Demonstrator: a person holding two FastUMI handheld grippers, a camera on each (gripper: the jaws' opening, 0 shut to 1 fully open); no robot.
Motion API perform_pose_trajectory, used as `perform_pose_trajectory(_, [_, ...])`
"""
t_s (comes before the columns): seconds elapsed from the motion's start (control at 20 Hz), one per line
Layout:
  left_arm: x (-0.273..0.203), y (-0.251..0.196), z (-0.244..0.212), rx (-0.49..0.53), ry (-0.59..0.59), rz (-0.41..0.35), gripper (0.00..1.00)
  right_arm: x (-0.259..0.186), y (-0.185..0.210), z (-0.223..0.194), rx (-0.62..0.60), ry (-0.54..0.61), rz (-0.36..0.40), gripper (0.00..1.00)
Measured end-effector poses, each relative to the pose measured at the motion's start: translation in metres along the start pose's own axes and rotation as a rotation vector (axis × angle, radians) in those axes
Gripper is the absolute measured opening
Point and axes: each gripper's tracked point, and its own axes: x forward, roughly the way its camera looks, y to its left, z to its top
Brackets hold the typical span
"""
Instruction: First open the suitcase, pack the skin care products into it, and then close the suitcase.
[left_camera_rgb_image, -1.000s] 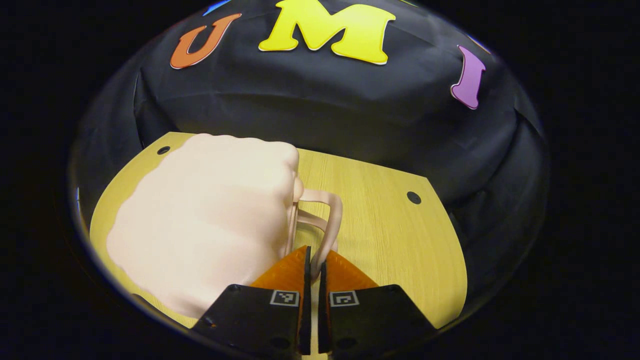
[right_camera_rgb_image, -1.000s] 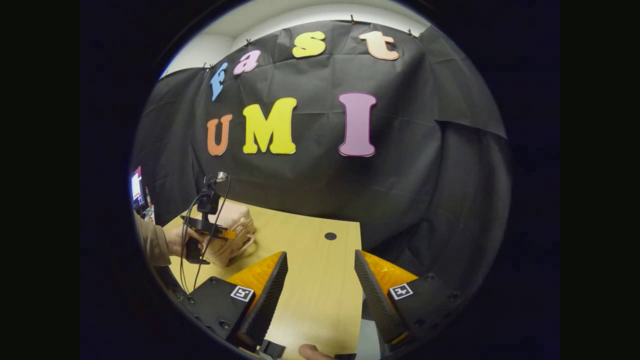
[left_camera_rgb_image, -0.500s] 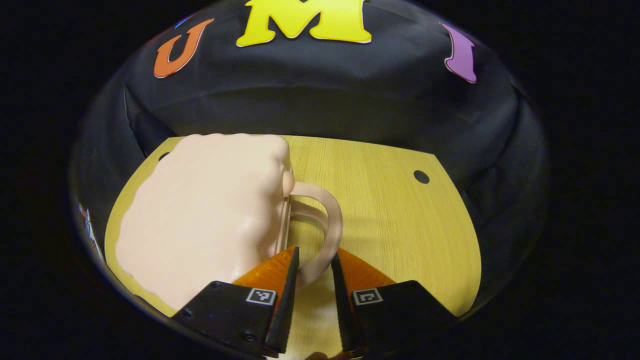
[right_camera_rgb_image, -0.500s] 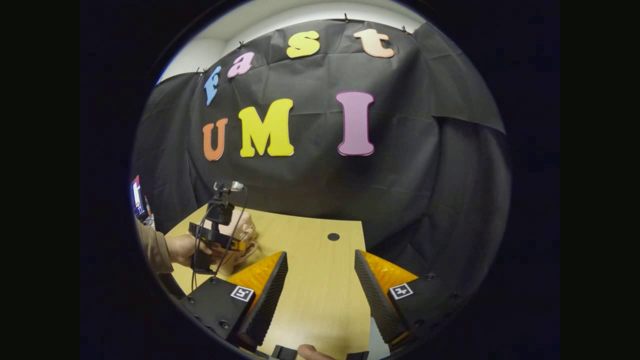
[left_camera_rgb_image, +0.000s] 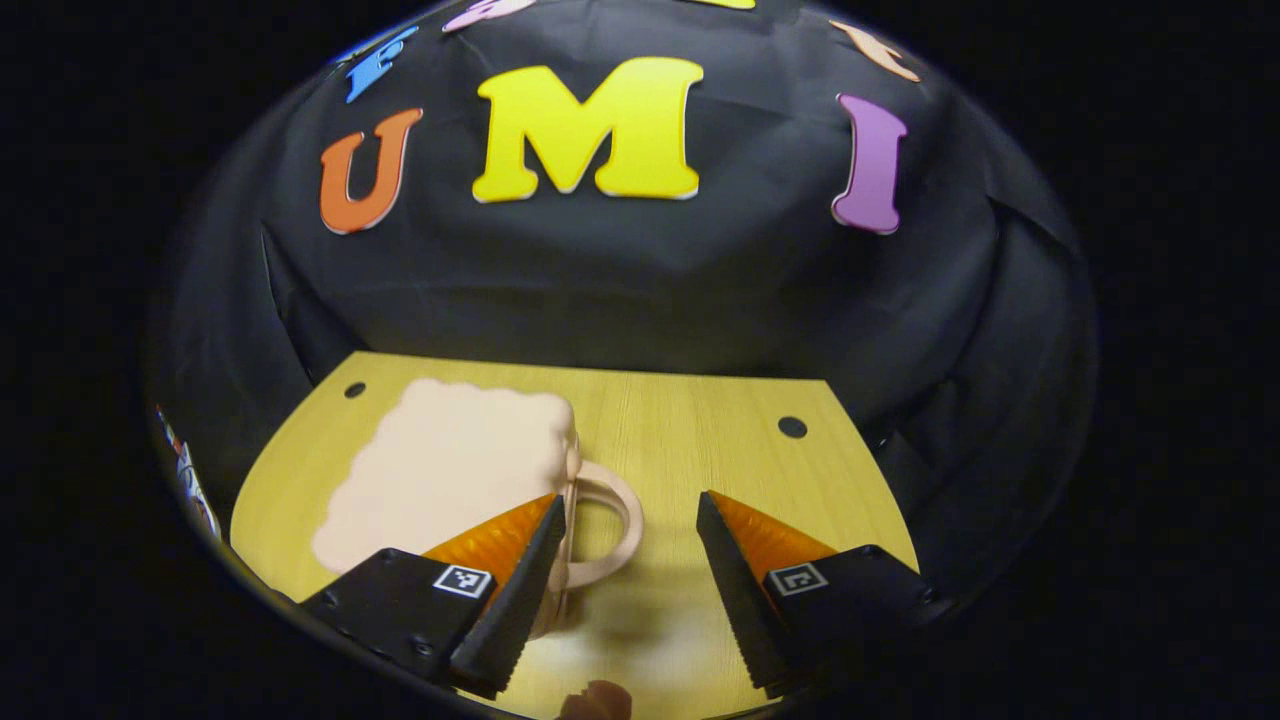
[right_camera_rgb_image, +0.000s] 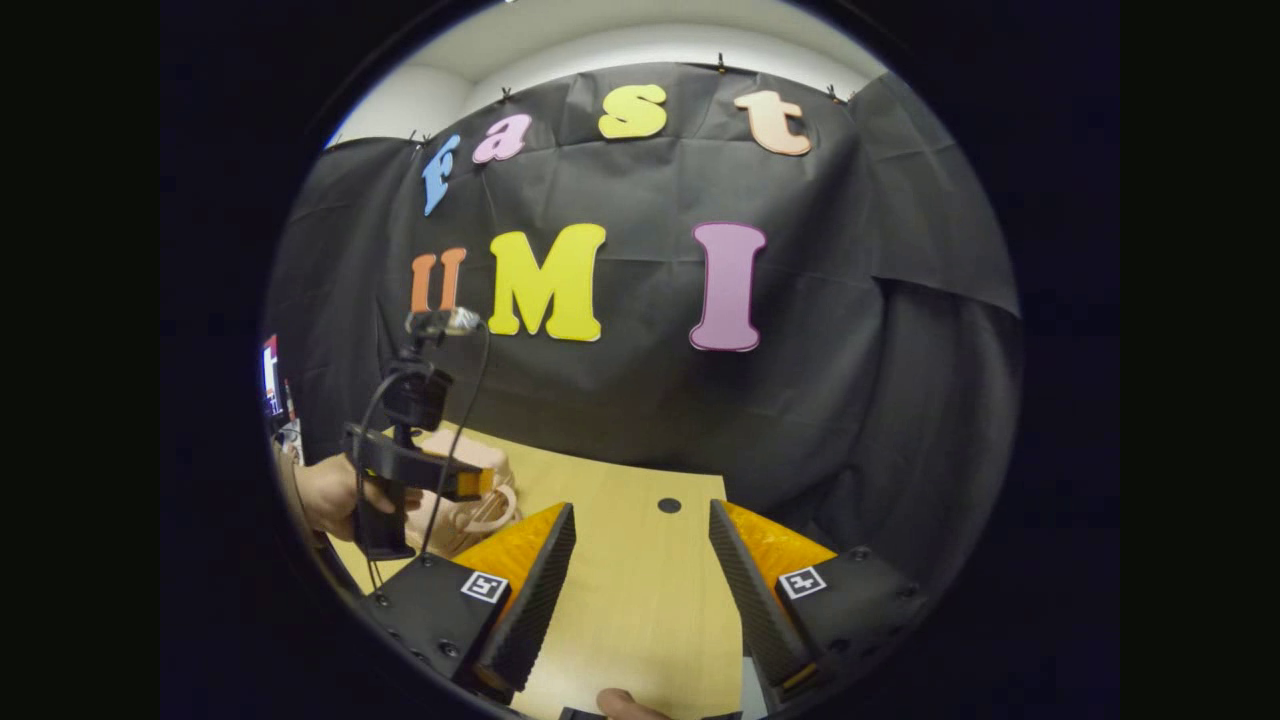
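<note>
While it lies closed on the wood-grain table (left_camera_rgb_image: 720, 450), the soft, puffy pink suitcase (left_camera_rgb_image: 450, 470) sits ahead-left of the left gripper (left_camera_rgb_image: 625, 590), its looped handle (left_camera_rgb_image: 600, 530) between the spread, ridged fingers. The right gripper (right_camera_rgb_image: 640, 590) gapes open over bare tabletop.

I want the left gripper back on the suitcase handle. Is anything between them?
Nothing visible. The left gripper is open just in front of the handle of the closed suitcase, with bare table around.

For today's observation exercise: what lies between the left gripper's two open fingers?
In the left gripper view, bare wooden table lies between the left gripper fingers; the pink suitcase handle loops just inside one finger.
</note>
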Motion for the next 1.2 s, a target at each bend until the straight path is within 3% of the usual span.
perform_pose_trajectory(0.05, [-0.016, 0.003, 0.015, 0.012, -0.050, 0.003, 0.92, 0.001, 0.005, 0.005, -0.004, -0.009, -0.004, 0.80])
perform_pose_trajectory(0.35, [-0.119, 0.041, 0.079, 0.019, -0.246, 0.057, 1.00, 0.009, 0.044, 0.031, -0.025, -0.063, -0.022, 0.80])
perform_pose_trajectory(0.5, [-0.155, 0.083, 0.080, -0.004, -0.319, 0.127, 0.97, 0.008, 0.066, 0.037, -0.037, -0.073, -0.029, 0.79])
perform_pose_trajectory(0.65, [-0.183, 0.097, 0.087, -0.012, -0.395, 0.132, 0.96, 0.008, 0.092, 0.044, -0.035, -0.096, -0.021, 0.79])
perform_pose_trajectory(0.85, [-0.195, 0.102, 0.082, -0.032, -0.416, 0.132, 0.96, 0.007, 0.121, 0.061, -0.004, -0.143, -0.025, 0.80])
perform_pose_trajectory(1.2, [-0.197, 0.089, 0.084, 0.043, -0.453, 0.041, 0.96, 0.001, 0.138, 0.064, -0.001, -0.177, -0.075, 0.79])
